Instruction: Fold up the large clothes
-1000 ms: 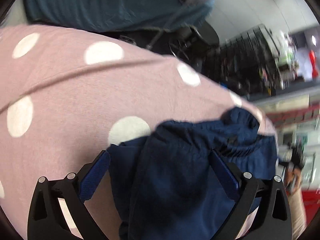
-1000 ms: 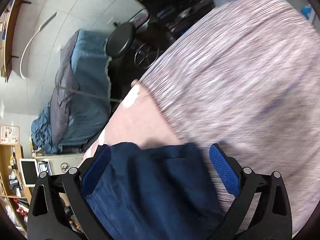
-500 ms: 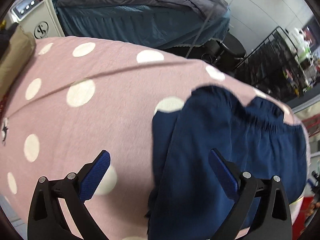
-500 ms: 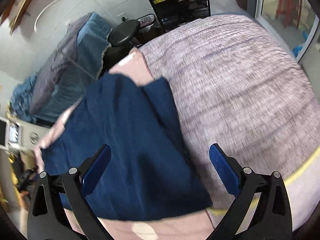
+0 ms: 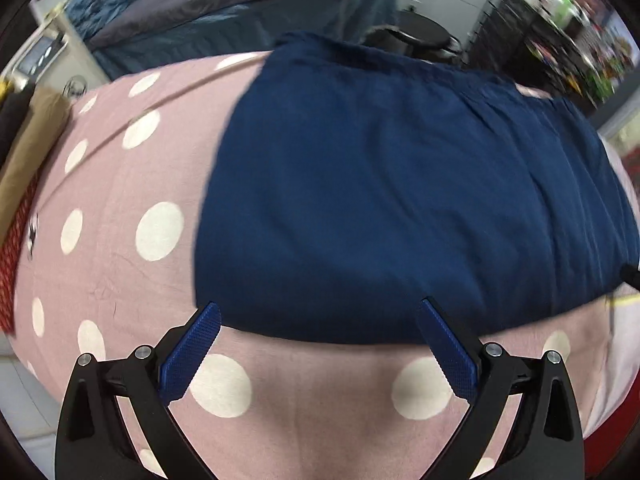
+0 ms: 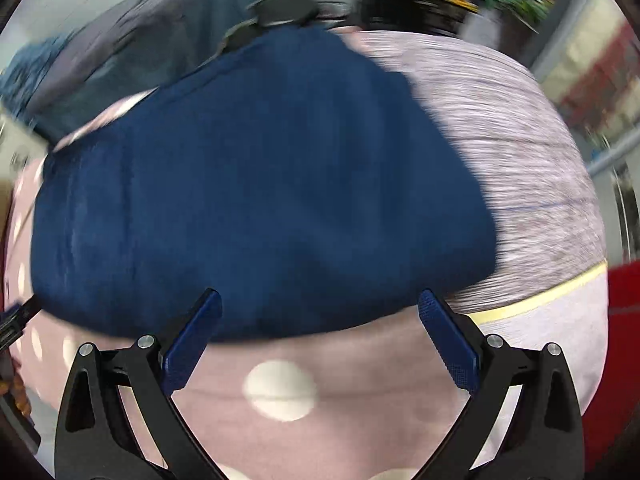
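Note:
A navy blue garment (image 5: 400, 184) lies folded flat on a pink sheet with white polka dots (image 5: 120, 200). It also shows in the right wrist view (image 6: 256, 192), blurred. My left gripper (image 5: 318, 344) is open and empty, just off the garment's near edge. My right gripper (image 6: 320, 340) is open and empty, also at the near edge, further right. The left gripper's tip (image 6: 16, 320) shows at the left edge of the right wrist view.
A striped grey cloth (image 6: 532, 184) with a yellow edge lies right of the garment. Tan and dark fabric (image 5: 28, 136) sits at the left. Beyond the sheet are a blue-covered bed (image 5: 224, 28), a black stool (image 5: 420, 34) and dark shelving (image 5: 552, 24).
Both grippers have pulled back from over the garment toward its near edge. The garment, bunched and held up a second ago, now lies spread flat and released.

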